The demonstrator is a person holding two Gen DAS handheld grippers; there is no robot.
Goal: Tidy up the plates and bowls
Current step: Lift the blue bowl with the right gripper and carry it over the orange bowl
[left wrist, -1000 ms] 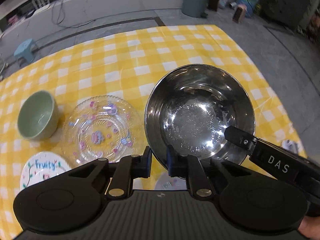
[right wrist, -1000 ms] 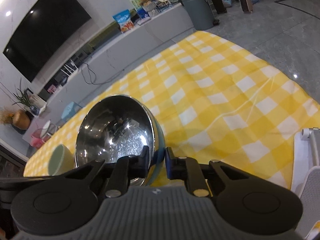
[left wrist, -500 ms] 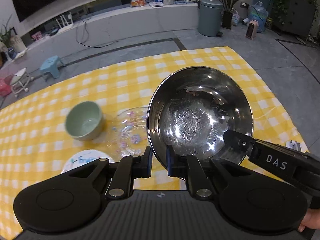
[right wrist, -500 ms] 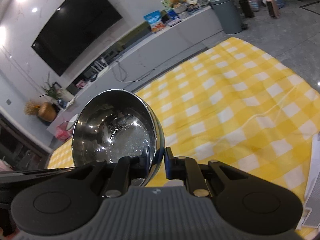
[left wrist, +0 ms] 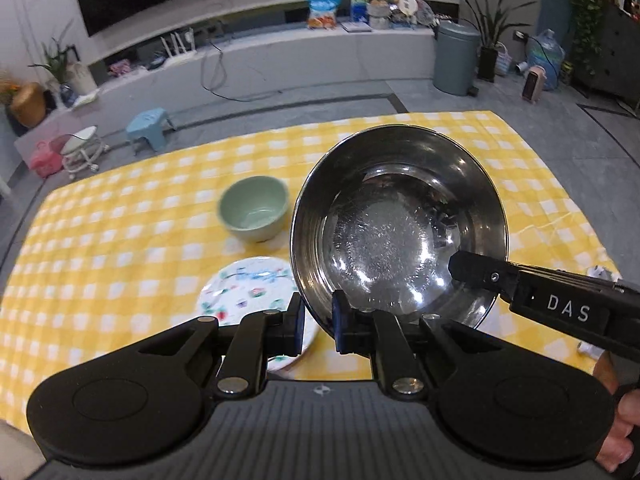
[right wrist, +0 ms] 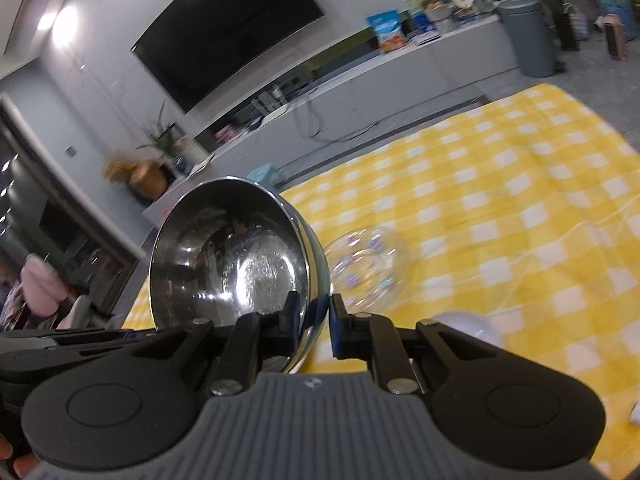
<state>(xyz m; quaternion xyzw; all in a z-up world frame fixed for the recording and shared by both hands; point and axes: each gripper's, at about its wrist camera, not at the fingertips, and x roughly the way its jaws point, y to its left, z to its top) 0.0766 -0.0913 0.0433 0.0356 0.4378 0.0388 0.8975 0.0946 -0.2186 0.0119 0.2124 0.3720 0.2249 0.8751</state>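
Yellow checked cloth on grey floor; both grippers clamp steel bowl rim.

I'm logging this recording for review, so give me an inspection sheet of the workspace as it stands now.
Surface: yellow checked cloth spread on a grey floor.
Job's things: steel bowl held off the cloth; green bowl upright; printed plate beside it; glass plate lying flat.
Clutter: white scraps at the cloth's edge.
Grippers: left gripper and right gripper each clamp the steel bowl's rim.
Cables: cord trailing from the wall ledge.
Surroundings: television, bin, blue stool, plants.
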